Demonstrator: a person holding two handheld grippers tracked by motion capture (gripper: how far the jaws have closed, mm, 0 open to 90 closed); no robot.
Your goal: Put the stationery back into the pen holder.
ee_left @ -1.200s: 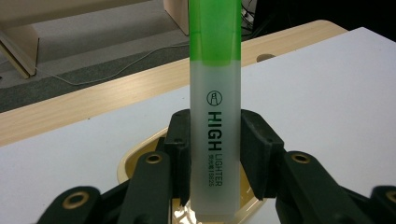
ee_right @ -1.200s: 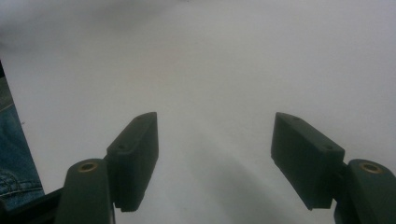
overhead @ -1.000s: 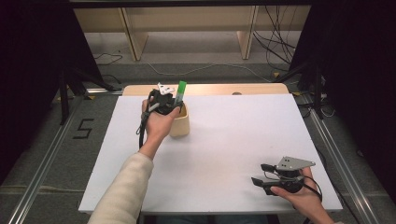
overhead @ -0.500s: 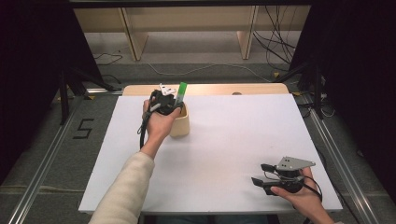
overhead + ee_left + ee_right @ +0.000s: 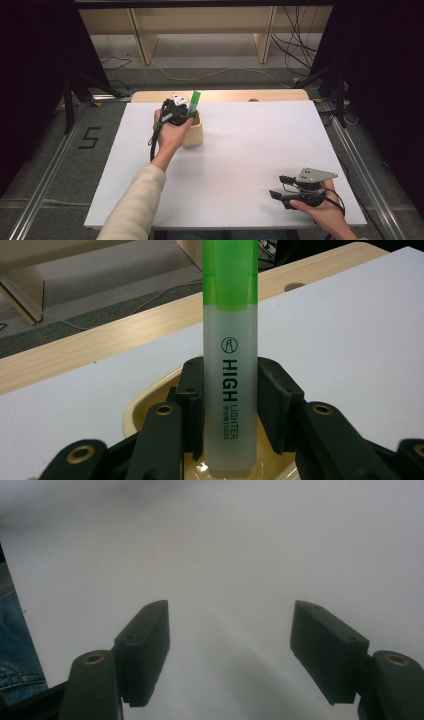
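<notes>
On the white table (image 5: 240,165), the left gripper (image 5: 227,405) has its jaws closed on a green highlighter (image 5: 230,385) standing upright in the beige cup (image 5: 194,134), so letting go seems next, while the right gripper (image 5: 230,650) rests wide open and empty near the front edge.

Honestly not much moved in the last second from where I'm watching. The left gripper (image 5: 184,114) drifted a hair toward the beige cup (image 5: 194,135), and the green highlighter (image 5: 193,103) clamped in its fingers now leans a touch less over that cup's rim, green cap just a little closer above it. That's the whole change.
</notes>
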